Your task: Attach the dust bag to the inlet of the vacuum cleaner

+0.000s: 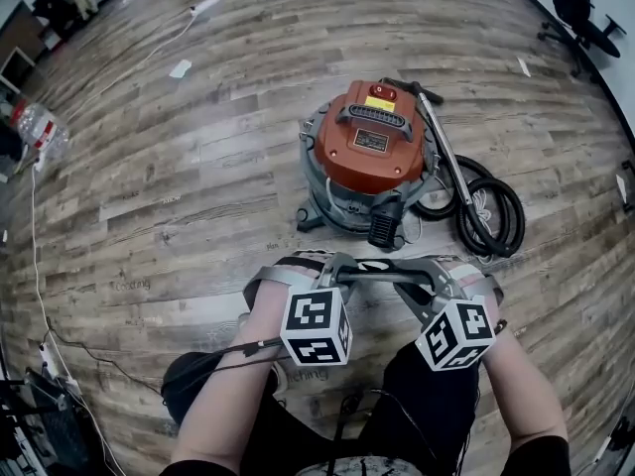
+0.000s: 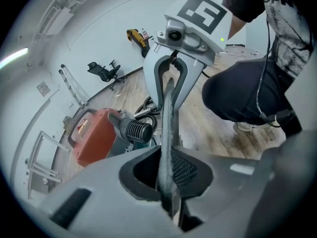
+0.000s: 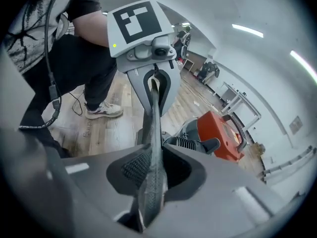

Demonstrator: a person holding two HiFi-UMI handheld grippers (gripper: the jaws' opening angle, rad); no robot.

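Observation:
The orange and grey vacuum cleaner point(image 1: 369, 147) stands on the wood floor, its black ribbed port point(image 1: 385, 228) facing me. Just in front of it, the grey dust bag point(image 1: 387, 274) hangs stretched edge-on between both grippers. My left gripper point(image 1: 342, 266) is shut on the bag's left end and my right gripper point(image 1: 427, 271) on its right end. In the left gripper view the bag point(image 2: 168, 128) runs from the left gripper point(image 2: 168, 182) straight up to the other gripper. The right gripper view shows the same band point(image 3: 153, 128) pinched in the right gripper point(image 3: 151, 182), with the port point(image 3: 185, 144) beyond.
A black hose point(image 1: 486, 211) and metal wand point(image 1: 446, 152) lie coiled to the right of the vacuum. Cables point(image 1: 40, 266) trail along the left floor near a plastic bag point(image 1: 35, 127). An office chair point(image 1: 585, 18) stands far right. My legs point(image 1: 427, 405) are below the grippers.

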